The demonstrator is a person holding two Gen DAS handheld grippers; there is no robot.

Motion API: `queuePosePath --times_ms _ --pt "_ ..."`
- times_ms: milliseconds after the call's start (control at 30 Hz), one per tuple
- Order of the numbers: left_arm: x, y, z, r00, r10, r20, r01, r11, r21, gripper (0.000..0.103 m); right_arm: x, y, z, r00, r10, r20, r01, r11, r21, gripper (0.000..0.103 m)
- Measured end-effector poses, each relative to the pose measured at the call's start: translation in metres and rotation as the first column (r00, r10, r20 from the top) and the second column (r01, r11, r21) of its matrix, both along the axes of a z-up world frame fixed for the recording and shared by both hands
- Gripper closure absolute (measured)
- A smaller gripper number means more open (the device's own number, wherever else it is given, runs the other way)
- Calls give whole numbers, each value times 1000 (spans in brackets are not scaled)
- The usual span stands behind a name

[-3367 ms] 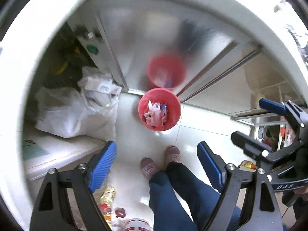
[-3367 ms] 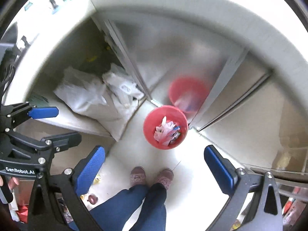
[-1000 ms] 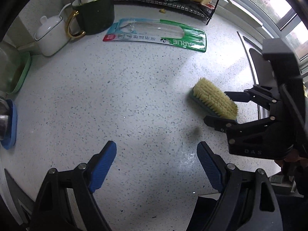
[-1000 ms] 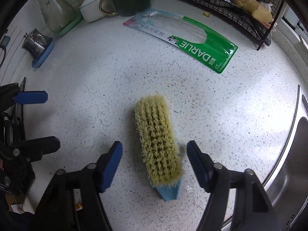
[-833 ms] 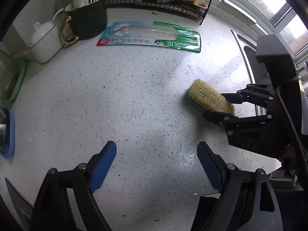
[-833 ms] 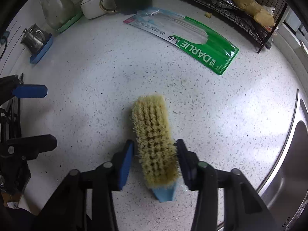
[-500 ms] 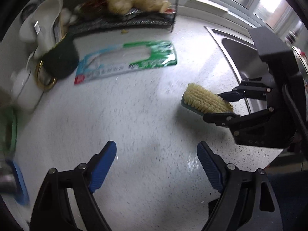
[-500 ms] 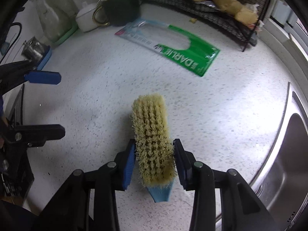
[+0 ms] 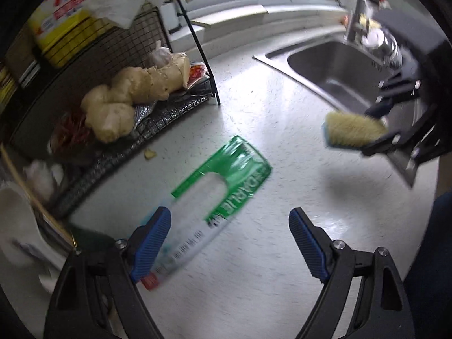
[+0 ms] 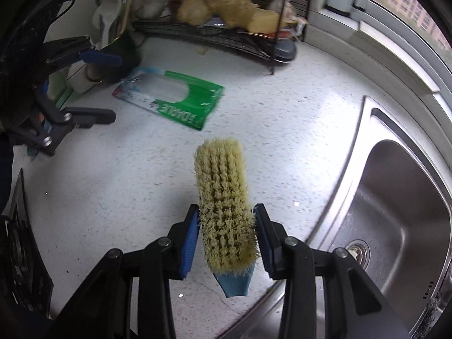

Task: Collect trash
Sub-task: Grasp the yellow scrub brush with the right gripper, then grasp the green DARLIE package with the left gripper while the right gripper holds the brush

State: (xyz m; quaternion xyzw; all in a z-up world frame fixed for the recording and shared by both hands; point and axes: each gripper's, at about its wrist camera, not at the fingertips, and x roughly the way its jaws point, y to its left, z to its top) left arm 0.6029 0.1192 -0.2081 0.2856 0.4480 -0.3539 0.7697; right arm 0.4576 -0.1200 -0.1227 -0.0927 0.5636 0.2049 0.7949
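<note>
Lifted since the earlier frame, the brush now hangs above the counter, clamped at its sides by the right claw beside the sink. Left claw, jaws wide and empty, hovers over the green wrapper. Judged progress: wrapper still uncollected; brush still to be set aside.

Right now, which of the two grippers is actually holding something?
The right gripper: its blue pads clamp the sides of the yellow-bristled scrub brush. The left gripper is wide open and empty above the green Darlie package.
</note>
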Motion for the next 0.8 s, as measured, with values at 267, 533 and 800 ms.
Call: queuePosePath --times_ms 267,533,800 --pt "30 -16 -38 989 -143 -26 145 983 112 19 9 -28 -6 993 -112 -35 112 994 8 67" --pt "52 -28 -62 982 -181 -58 187 972 140 19 16 -36 -21 982 -170 -76 172 985 14 67" --pt "73 -28 -69 975 -167 -145 176 983 51 19 22 -33 -22 979 -187 -78 191 980 49 67"
